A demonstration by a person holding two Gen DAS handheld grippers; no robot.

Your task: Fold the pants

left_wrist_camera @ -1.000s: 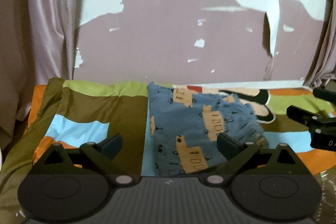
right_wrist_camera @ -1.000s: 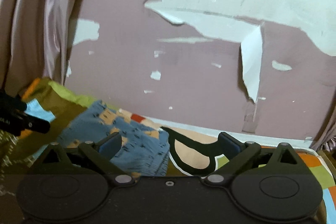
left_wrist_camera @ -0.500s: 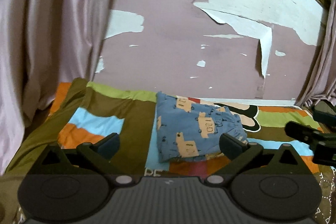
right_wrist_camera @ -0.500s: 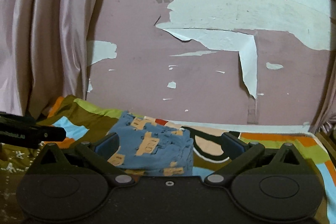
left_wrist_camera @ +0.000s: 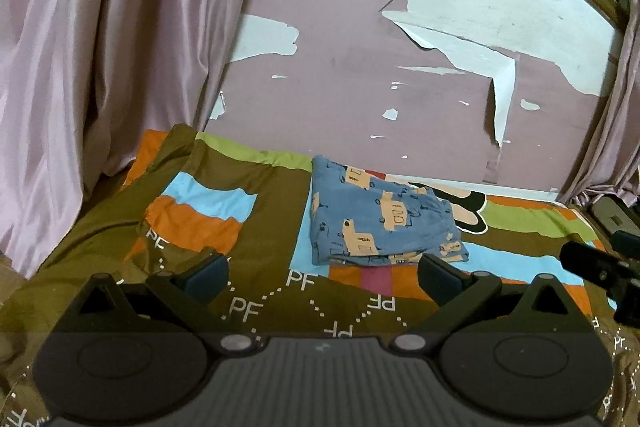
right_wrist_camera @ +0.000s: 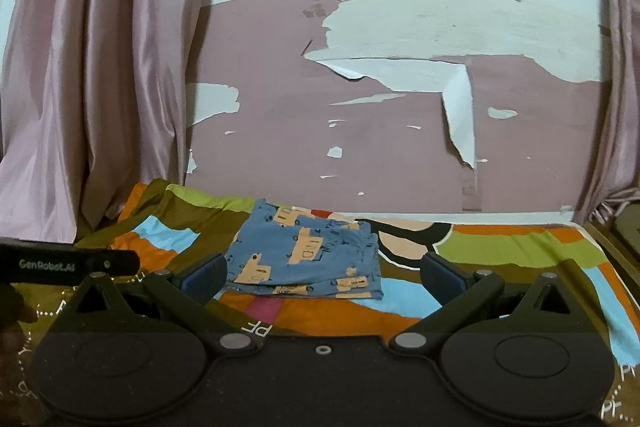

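Observation:
The blue pants (left_wrist_camera: 380, 219) with tan car prints lie folded into a compact rectangle on the patterned bedspread (left_wrist_camera: 240, 207), near the back wall. They also show in the right wrist view (right_wrist_camera: 308, 255). My left gripper (left_wrist_camera: 322, 277) is open and empty, held back from the pants, nearer than them. My right gripper (right_wrist_camera: 322, 277) is open and empty, also short of the pants. The right gripper shows at the right edge of the left wrist view (left_wrist_camera: 600, 267); the left one shows at the left edge of the right wrist view (right_wrist_camera: 68, 263).
A pink wall with peeling paint (right_wrist_camera: 380, 127) stands right behind the bed. Pink curtains (left_wrist_camera: 100, 67) hang at the left and at the right (right_wrist_camera: 624, 107). The bedspread (right_wrist_camera: 520, 251) spreads to both sides of the pants.
Both grippers have pulled back and up, away from the pants, which now look smaller and farther off. The pants lie still, folded.

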